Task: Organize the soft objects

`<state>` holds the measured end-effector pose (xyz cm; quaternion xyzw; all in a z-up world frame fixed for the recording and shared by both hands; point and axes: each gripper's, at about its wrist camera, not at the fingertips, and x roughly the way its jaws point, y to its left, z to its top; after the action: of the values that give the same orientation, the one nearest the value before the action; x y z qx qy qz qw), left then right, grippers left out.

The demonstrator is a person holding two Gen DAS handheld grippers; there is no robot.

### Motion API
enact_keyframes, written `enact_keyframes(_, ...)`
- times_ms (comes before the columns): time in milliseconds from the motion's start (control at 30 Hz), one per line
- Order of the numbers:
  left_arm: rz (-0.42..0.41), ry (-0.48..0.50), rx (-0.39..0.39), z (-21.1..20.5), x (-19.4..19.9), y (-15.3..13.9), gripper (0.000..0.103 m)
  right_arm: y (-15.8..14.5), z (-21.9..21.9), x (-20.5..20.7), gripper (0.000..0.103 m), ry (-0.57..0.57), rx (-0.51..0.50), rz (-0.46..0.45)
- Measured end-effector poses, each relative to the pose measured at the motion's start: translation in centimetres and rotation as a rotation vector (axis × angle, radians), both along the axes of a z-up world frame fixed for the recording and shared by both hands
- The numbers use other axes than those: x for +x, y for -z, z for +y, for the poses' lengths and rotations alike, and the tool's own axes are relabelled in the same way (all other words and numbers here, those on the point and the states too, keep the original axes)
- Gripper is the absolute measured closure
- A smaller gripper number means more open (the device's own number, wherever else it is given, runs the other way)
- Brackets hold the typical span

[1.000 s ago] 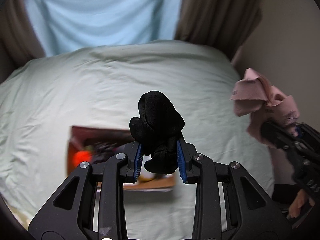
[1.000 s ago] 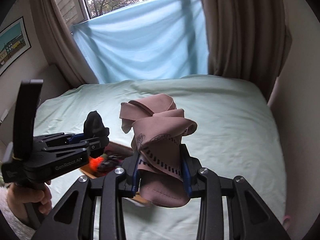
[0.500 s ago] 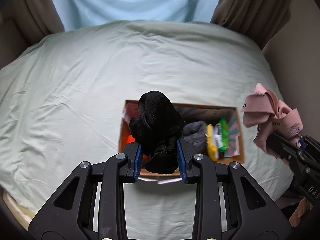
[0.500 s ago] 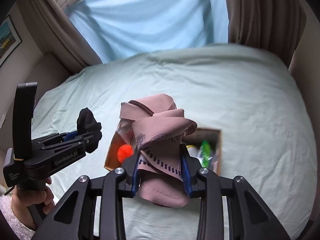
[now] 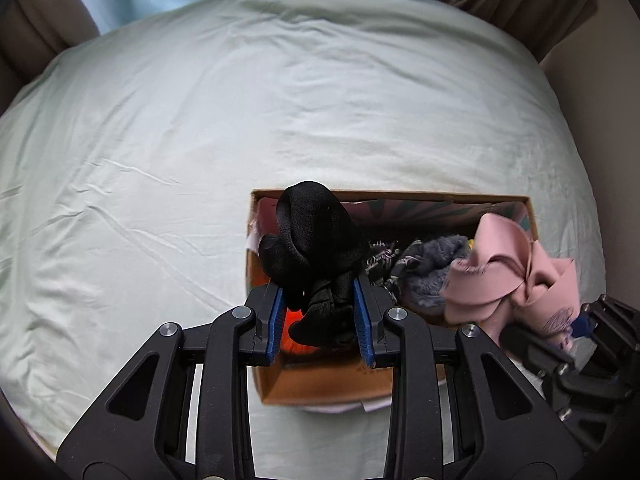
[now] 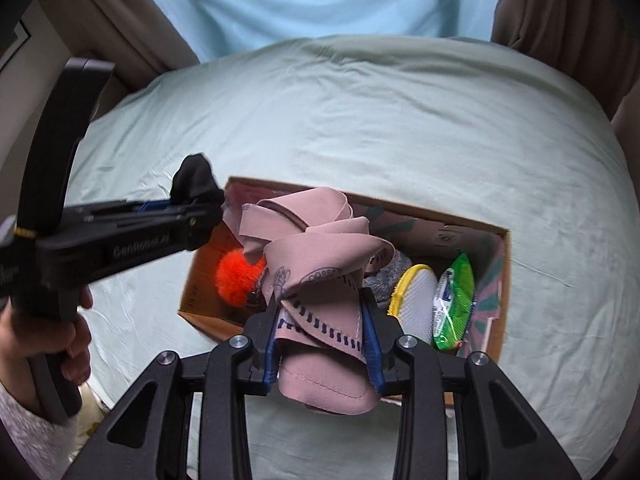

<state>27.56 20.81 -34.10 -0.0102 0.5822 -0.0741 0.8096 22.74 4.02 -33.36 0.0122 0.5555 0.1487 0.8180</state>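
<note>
My left gripper [image 5: 320,312] pinches a bunched black cloth [image 5: 316,248] over the left end of the cardboard box [image 5: 320,384], and my right gripper [image 6: 322,344] pinches a folded pink cloth [image 6: 316,276] over the box middle. Inside the box I see an orange pompom [image 6: 238,276], grey fuzzy fabric [image 5: 434,268], a yellow-rimmed white pad [image 6: 416,300] and a green packet [image 6: 454,300]. Box sits on the pale green bed [image 5: 280,112], toward its near edge.

Light: soft, even daylight, dim at corners.
Shadows: faint, in bedsheet [image 5: 200,128] creases.
Distortion: strong fisheye curve, dark vignette.
Blur: left gripper [image 6: 192,216] smeared in right view.
</note>
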Motion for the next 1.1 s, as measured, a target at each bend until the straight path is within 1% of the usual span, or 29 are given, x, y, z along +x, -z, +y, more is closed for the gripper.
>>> enact_keyframes(100,0.028,0.017,-0.003,-0.2,1.2,1.7,0.076,1.2,0.5,0.4,0.071,-0.013,-0.02,0.02)
enact_keyframes(133,0.041,0.025,0.002,-0.3,1.6,2.4,0.072,1.6,0.6,0.5,0.071,-0.026,-0.023,0.025)
enact_keyframes(167,0.05,0.029,0.004,-0.3,1.9,2.9,0.053,1.8,0.6,0.6,0.071,-0.035,-0.019,0.028)
enact_keyframes(200,0.051,0.03,0.007,-0.4,2.1,3.2,0.037,2.1,0.7,0.6,0.071,-0.042,-0.019,0.028)
enact_keyframes(233,0.054,0.033,0.013,-0.4,2.4,3.4,0.003,2.3,0.9,0.6,0.065,-0.046,-0.023,0.028)
enact_keyframes(267,0.06,0.039,0.01,-0.4,2.6,3.6,0.0,2.7,1.0,0.6,0.059,-0.053,-0.025,0.034)
enact_keyframes(300,0.063,0.044,0.004,-0.5,2.7,3.7,0.0,3.0,1.1,0.6,0.057,-0.06,-0.022,0.042)
enact_keyframes(333,0.055,0.048,-0.002,-0.6,2.9,3.7,0.0,3.4,1.1,0.6,0.048,-0.067,-0.026,0.053)
enact_keyframes(367,0.043,0.05,-0.005,-0.6,2.9,3.5,0.0,3.7,1.2,0.5,0.029,-0.073,-0.036,0.061)
enact_keyframes(400,0.04,0.056,-0.002,-0.7,2.8,3.4,0.0,4.0,1.2,0.3,0.016,-0.082,-0.048,0.062)
enact_keyframes(433,0.039,0.063,0.004,-0.7,2.9,3.4,0.0,4.1,1.1,0.0,0.0,-0.085,-0.053,0.057)
enact_keyframes(500,0.037,0.066,0.009,-0.6,2.8,3.3,0.0,4.0,0.7,-0.6,0.0,-0.075,-0.053,0.048)
enact_keyframes(600,0.036,0.057,-0.006,-0.1,2.5,3.1,0.0,3.7,0.3,-1.0,0.0,-0.055,-0.063,0.037)
enact_keyframes(767,0.028,0.047,-0.005,0.2,1.7,2.2,0.0,2.9,-0.2,-1.1,0.0,-0.032,-0.043,0.017)
enact_keyframes(867,0.012,0.044,0.0,0.2,1.1,1.3,0.0,1.8,-0.5,-1.4,0.0,-0.023,-0.03,-0.003)
enact_keyframes(1000,-0.017,0.025,-0.001,0.3,-0.2,-0.6,0.0,-0.3,-1.1,-2.1,0.0,-0.02,-0.014,-0.033)
enact_keyframes(1067,-0.029,0.012,-0.001,0.3,-0.8,-1.7,0.0,-1.9,-1.7,-2.6,0.0,-0.02,0.003,-0.04)
enact_keyframes(1100,-0.039,0.002,0.0,0.2,-1.4,-2.7,0.0,-2.8,-2.1,-2.9,0.0,-0.012,0.011,-0.051)
